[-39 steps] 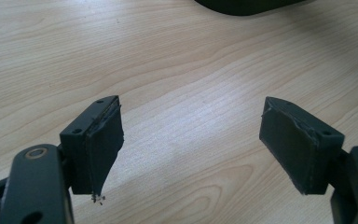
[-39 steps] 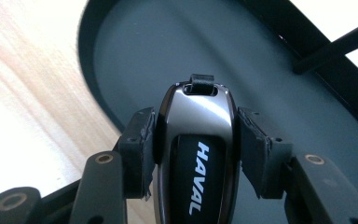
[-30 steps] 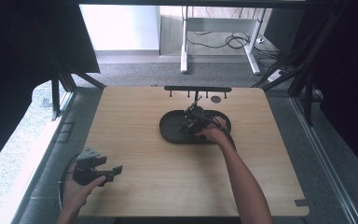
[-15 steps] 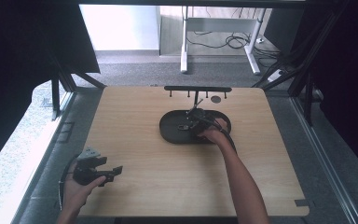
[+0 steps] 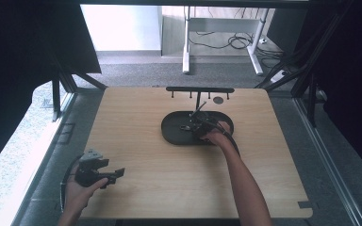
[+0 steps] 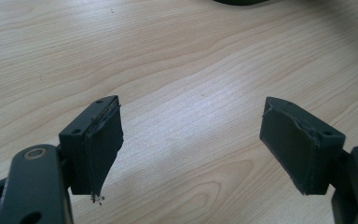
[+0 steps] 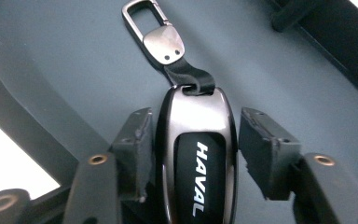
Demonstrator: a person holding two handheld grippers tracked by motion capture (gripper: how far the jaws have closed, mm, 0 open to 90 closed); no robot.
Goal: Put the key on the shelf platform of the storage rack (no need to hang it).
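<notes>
The jaws of the right gripper (image 7: 191,154) have just been opening. In the right gripper view a slim gap is now seen between the right-hand pad (image 7: 261,149) and the key fob (image 7: 198,158); the left-hand pad appears to lie against the fob's edge, though contact cannot be confirmed from this angle. The fob is seen lying on the floor of the dark oval tray (image 5: 172,129), between the parted jaws. In the high view a slight shift of the right hand (image 5: 215,136) over the tray is noted against the earlier pictures; it is too small to be judged with confidence.
</notes>
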